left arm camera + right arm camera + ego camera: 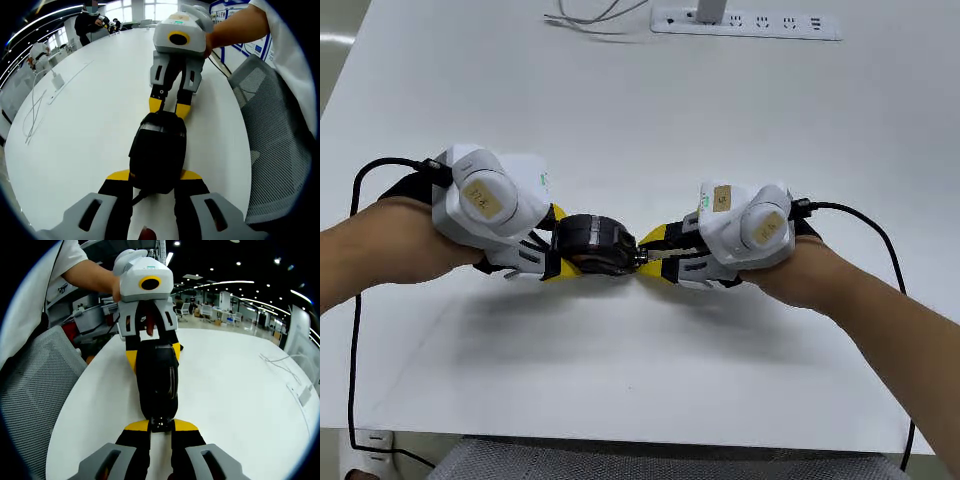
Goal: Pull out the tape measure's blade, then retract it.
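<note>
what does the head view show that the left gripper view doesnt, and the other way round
Head view: the hand gripping the left tool, and its black cable looping past the edge of the white table.
Left gripper view: people standing at the far end of the room.
Both: the table, the black tape measure clamped in the left tool, and the right tool closed on the blade tip at its other end.

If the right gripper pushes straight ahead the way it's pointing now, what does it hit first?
The tape measure: its black case lies directly ahead of the right gripper, whose tongs are closed on the blade tip at its mouth. Beyond it, the left gripper holds the far end.
</note>
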Action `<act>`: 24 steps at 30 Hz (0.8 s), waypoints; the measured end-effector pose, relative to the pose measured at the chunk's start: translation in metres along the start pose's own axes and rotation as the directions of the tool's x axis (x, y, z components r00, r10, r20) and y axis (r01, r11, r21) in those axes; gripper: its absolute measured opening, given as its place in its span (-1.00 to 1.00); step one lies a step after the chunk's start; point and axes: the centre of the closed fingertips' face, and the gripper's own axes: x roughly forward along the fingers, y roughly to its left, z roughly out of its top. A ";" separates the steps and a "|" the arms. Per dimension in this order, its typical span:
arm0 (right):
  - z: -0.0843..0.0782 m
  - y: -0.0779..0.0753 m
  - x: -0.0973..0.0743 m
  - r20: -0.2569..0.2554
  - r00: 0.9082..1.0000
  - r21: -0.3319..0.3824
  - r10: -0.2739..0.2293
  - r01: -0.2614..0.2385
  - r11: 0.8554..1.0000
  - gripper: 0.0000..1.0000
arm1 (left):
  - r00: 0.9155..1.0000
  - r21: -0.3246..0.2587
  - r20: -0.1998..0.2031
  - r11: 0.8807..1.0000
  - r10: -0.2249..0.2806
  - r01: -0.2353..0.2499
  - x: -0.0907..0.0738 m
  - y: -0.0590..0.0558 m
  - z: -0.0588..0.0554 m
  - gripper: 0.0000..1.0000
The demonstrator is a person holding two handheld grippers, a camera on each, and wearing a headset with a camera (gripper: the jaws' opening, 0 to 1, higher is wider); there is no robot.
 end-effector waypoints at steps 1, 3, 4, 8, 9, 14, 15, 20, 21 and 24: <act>0.000 0.000 0.000 0.001 1.000 -0.006 0.002 -0.002 1.000 -0.76 | 1.000 0.000 0.001 1.000 0.000 0.000 0.000 0.000 0.000 -0.46; -0.001 -0.001 0.000 0.006 1.000 0.004 0.012 -0.012 1.000 -0.77 | 1.000 -0.001 0.001 1.000 0.001 -0.001 0.000 0.000 0.000 -0.46; -0.001 0.000 0.000 0.009 1.000 0.003 0.016 -0.016 1.000 -0.78 | 1.000 -0.002 0.001 1.000 0.002 -0.002 0.000 0.000 0.000 -0.46; 0.000 0.000 0.000 0.011 1.000 0.009 0.017 -0.017 1.000 -0.79 | 1.000 0.001 0.000 1.000 0.005 -0.005 0.000 0.000 0.000 -0.46; 0.000 0.000 0.000 0.011 1.000 0.003 0.016 -0.017 1.000 -0.80 | 1.000 0.001 0.001 1.000 0.005 -0.005 0.000 0.000 0.000 -0.46; 0.000 0.001 0.000 0.017 1.000 -0.005 0.006 -0.006 1.000 -0.82 | 1.000 0.002 0.002 1.000 0.004 -0.004 0.000 0.000 0.000 -0.47; 0.000 0.001 0.000 0.022 1.000 -0.009 0.007 -0.007 1.000 -0.82 | 1.000 0.004 0.005 1.000 0.005 -0.005 0.000 0.000 0.000 -0.47; 0.000 0.000 -0.001 0.015 1.000 -0.018 0.007 -0.007 1.000 -0.83 | 1.000 0.003 0.004 1.000 0.004 -0.004 0.000 0.000 -0.001 -0.47; -0.001 0.000 -0.002 0.016 1.000 -0.017 0.007 -0.007 1.000 -0.83 | 1.000 0.001 0.008 1.000 0.002 -0.002 0.000 0.000 0.000 -0.48; -0.003 0.000 -0.005 0.014 1.000 -0.014 0.005 -0.005 1.000 -0.84 | 1.000 0.005 0.005 1.000 0.002 -0.002 0.000 0.000 0.000 -0.48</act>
